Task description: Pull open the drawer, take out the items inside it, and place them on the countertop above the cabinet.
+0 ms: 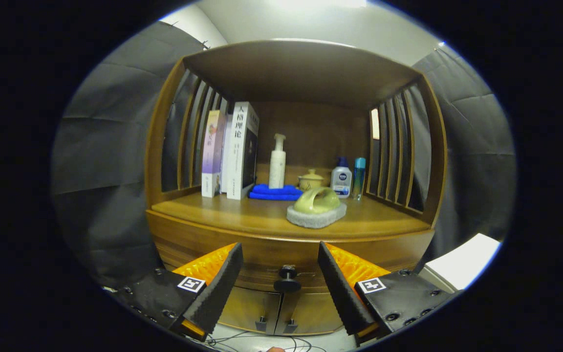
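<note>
Gripper view: gripper [280, 274] spread, drawer knob [287, 282] between fingers — off-centre closing could slip off the knob.

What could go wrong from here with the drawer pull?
1. The gripper is open with the small drawer knob between its fingers, untouched; closing off-centre could slip off it.
2. The sponge brush sits near the countertop front edge; a sharp pull might jolt it off.

I am looking at a brown wooden cabinet [291, 230], its black drawer knob [287, 280], a blue cloth [275, 192], a white pump bottle [277, 164] and a pale green-handled grey brush [316, 208].
</note>
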`<state>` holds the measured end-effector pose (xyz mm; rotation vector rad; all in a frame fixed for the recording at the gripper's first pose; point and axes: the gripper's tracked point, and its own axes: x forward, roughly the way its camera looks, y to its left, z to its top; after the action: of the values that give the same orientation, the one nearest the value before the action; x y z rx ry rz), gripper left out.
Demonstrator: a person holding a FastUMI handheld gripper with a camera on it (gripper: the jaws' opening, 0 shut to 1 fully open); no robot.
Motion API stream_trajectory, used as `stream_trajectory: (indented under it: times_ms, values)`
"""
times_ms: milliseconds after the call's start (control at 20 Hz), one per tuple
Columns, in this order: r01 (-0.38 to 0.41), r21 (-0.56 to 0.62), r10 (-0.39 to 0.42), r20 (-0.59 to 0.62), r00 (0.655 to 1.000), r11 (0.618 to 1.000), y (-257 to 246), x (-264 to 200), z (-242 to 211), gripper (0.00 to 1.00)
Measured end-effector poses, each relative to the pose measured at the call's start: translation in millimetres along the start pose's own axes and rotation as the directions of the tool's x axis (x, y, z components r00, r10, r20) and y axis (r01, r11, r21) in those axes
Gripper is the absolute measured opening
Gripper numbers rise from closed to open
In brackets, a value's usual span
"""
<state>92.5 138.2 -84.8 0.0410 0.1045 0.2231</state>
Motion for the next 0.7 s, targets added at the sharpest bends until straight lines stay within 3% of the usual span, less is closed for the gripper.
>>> stream_trajectory:
  times_ms: [300, 700]
  values:
    - [0.061, 0.021, -0.062, 0.072, 0.995, 0.998, -20.5, -74.6, 62.8, 0.97]
    - [0.099, 0.136, -0.104, 0.031, 0.994, 0.986, -29.6, -132.7, 65.1, 0.97]
